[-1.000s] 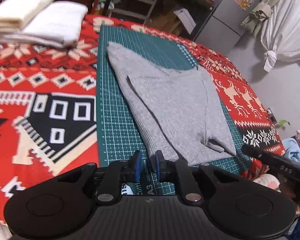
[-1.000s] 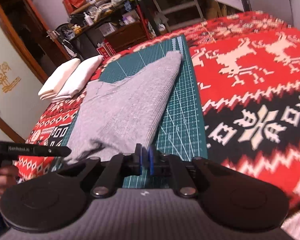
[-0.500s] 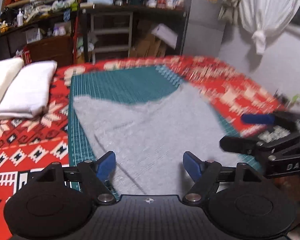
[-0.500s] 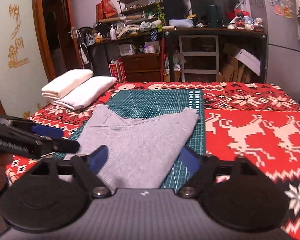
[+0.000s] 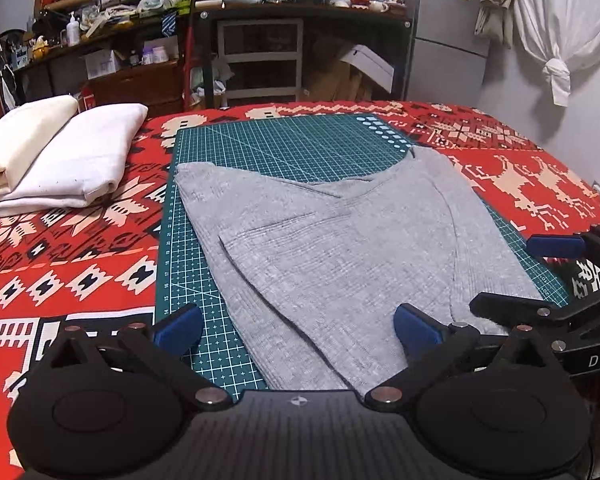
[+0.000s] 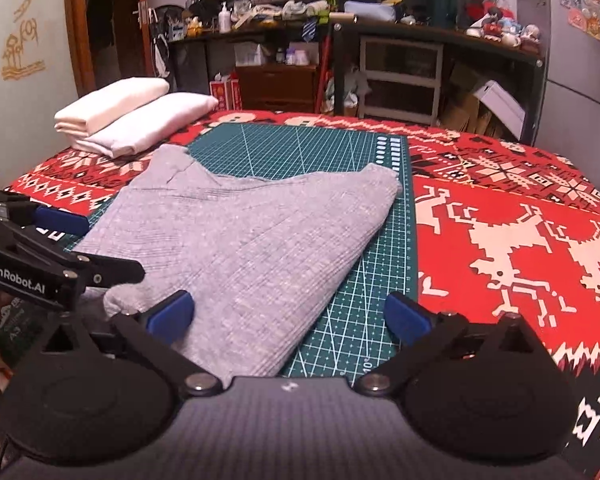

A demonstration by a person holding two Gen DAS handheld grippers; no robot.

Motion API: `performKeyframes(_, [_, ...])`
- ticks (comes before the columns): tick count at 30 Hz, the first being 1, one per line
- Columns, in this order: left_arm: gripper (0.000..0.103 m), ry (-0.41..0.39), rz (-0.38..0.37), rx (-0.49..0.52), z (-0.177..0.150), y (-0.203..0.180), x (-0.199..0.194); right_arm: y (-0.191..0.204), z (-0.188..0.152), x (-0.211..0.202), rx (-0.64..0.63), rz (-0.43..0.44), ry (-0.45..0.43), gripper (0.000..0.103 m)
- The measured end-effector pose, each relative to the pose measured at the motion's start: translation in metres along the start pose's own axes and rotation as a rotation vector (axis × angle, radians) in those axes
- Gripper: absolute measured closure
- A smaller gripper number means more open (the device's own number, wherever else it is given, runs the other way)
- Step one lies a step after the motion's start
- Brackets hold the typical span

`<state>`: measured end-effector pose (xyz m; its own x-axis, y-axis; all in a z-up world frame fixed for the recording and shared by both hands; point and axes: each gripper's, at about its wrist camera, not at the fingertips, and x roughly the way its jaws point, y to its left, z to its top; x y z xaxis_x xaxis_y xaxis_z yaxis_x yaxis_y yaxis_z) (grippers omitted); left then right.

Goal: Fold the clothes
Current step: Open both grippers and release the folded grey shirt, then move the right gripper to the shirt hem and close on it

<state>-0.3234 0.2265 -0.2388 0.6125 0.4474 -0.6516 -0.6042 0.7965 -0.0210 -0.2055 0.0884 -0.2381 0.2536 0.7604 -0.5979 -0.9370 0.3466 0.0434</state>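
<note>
1. The left gripper (image 5: 296, 326) and right gripper (image 6: 286, 316) have just spread wide, jaws gripping nothing, above the near hem.
2. The ribbed grey sweater (image 5: 352, 248) lies folded on the gridded green cutting mat (image 5: 284, 148).
3. The patterned red bed cover (image 6: 520, 232) lies bare toward the right edge.

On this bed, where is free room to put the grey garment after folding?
Free: the red blanket right of the green mat, and the mat's far end beyond the grey garment. Crowded: the far left corner, where the white folded cloths lie.
</note>
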Motion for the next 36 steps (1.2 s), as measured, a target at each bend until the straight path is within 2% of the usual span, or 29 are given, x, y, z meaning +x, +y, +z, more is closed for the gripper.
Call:
performKeyframes(4, [0.0,-0.024,-0.005,0.003,-0.002,0.0,-0.002,0.003,0.002,0.001,0.011,-0.027,0.015,0.0])
performKeyframes(12, [0.0,-0.101,0.045,0.052,-0.012,-0.011,-0.008,0.007,-0.011,-0.007,0.036,-0.069,-0.058,0.0])
performKeyframes(19, [0.0,-0.075,0.044,0.07,-0.007,-0.011,-0.007,0.01,-0.016,-0.011,0.044,-0.099,-0.075,0.0])
performKeyframes(22, [0.0,-0.02,0.001,0.032,-0.001,-0.003,-0.005,0.01,-0.015,-0.011,0.042,-0.099,-0.064,0.0])
performKeyframes(24, [0.006,0.023,-0.047,0.013,0.005,0.005,-0.008,0.004,-0.01,-0.011,0.048,-0.066,-0.034,0.001])
performKeyframes(28, [0.008,-0.011,-0.071,0.059,0.02,0.012,-0.03,-0.016,0.005,-0.025,0.058,0.009,-0.007,0.001])
performKeyframes(31, [0.008,0.009,-0.146,0.061,0.037,0.017,-0.039,-0.035,0.027,-0.043,0.025,0.026,-0.027,0.002])
performKeyframes(34, [0.009,0.075,-0.199,0.026,0.055,0.019,-0.034,-0.053,0.056,-0.054,0.008,0.054,-0.039,0.01])
performKeyframes(36, [0.017,0.118,-0.216,0.023,0.065,0.016,-0.029,-0.062,0.075,-0.053,0.015,0.076,-0.022,0.026])
